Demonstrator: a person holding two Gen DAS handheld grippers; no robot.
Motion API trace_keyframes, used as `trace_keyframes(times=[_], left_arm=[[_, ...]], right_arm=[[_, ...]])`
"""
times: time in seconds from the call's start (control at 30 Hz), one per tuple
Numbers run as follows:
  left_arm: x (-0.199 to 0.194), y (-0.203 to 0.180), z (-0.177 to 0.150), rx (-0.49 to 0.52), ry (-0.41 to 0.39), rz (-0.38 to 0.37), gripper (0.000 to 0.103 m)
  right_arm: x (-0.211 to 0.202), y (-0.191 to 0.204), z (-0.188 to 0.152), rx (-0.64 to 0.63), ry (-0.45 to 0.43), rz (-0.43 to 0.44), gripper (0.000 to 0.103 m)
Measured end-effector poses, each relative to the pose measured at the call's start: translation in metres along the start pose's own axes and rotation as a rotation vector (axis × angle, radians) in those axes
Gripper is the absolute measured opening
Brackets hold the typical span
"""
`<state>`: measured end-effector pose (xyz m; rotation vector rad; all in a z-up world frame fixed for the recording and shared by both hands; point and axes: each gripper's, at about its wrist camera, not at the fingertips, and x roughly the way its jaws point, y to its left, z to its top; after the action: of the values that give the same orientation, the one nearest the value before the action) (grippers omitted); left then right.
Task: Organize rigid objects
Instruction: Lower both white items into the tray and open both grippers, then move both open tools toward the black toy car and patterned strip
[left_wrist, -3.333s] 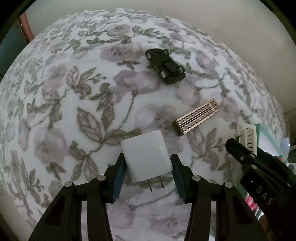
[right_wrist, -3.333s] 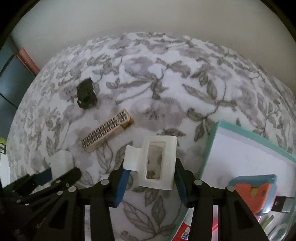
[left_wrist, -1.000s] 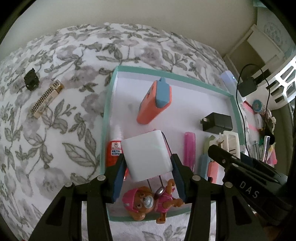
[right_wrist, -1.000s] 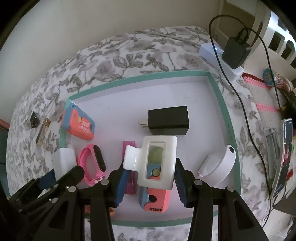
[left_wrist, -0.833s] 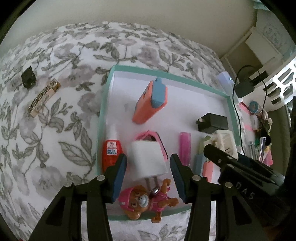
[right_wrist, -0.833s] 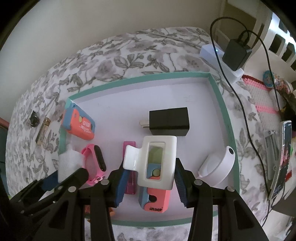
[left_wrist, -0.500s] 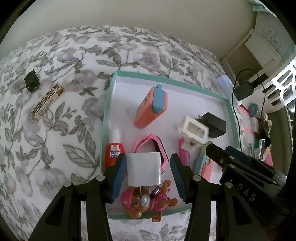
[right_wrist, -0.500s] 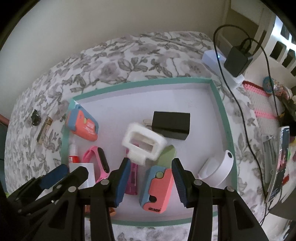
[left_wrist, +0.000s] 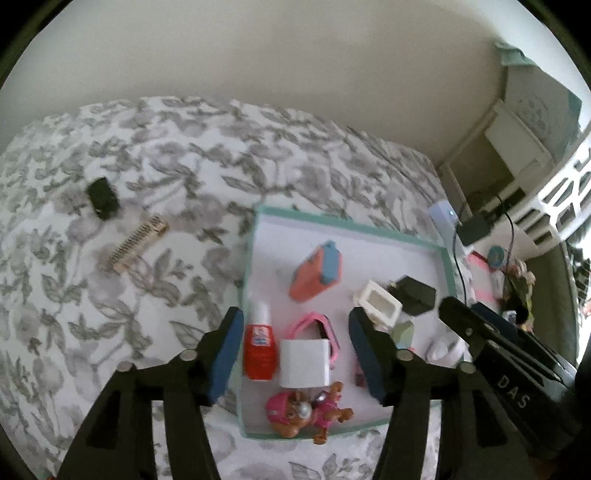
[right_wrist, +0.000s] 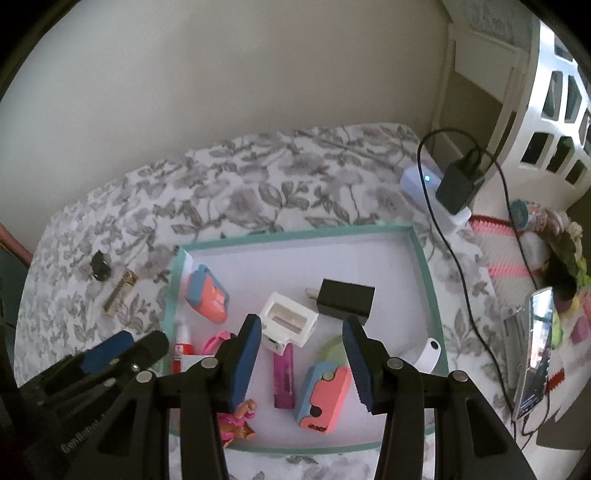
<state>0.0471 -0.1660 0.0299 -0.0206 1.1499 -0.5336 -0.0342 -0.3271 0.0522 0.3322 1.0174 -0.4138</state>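
A teal-rimmed tray (left_wrist: 258, 216) (right_wrist: 295, 232) lies on the floral cloth. In it lie the white charger cube (left_wrist: 304, 363) and the white frame-shaped clip (left_wrist: 377, 303) (right_wrist: 289, 322). My left gripper (left_wrist: 293, 354) is open and empty above the charger cube. My right gripper (right_wrist: 301, 352) is open and empty above the tray, just in front of the white clip. On the cloth left of the tray lie a black toy car (left_wrist: 102, 198) (right_wrist: 100, 270) and a tan comb-like strip (left_wrist: 137, 248) (right_wrist: 119, 292).
The tray also holds an orange-and-blue case (left_wrist: 317, 271), a red glue bottle (left_wrist: 259, 349), a pink band (left_wrist: 314, 325), a black adapter (right_wrist: 345, 297), a plush pup (left_wrist: 303, 410) and a magenta stick (right_wrist: 283, 376). A power strip with cable (right_wrist: 439, 192) and a phone (right_wrist: 535, 350) lie to the right.
Both grippers carried their objects from the cloth over the tray, opened and let them drop in. Both have since pulled up and back; the charger cube and clip rest in the tray.
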Motion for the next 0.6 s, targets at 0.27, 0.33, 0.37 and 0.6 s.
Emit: trace_keyframes(times=[0.27,0.33,0.37,0.6], left_arm=[[-0.003,0.023,0.006,-0.053,-0.019,0.091,0.070],[-0.004,0.026,0.006,-0.061,-0.022,0.106,0.070],[-0.004,0.028,0.006,-0.063,-0.024,0.116,0.071],[-0.004,0.035,0.006,-0.075,-0.037,0.165,0.094]], right_arm=[[0.005,-0.002,-0.001,0.014,0.005,-0.005,0.060],[0.007,-0.002,-0.001,0.012,0.009,-0.006,0.066],[0.008,-0.002,-0.001,0.011,0.009,-0.006,0.067],[0.012,-0.001,-0.003,0.016,0.020,-0.003,0.079]])
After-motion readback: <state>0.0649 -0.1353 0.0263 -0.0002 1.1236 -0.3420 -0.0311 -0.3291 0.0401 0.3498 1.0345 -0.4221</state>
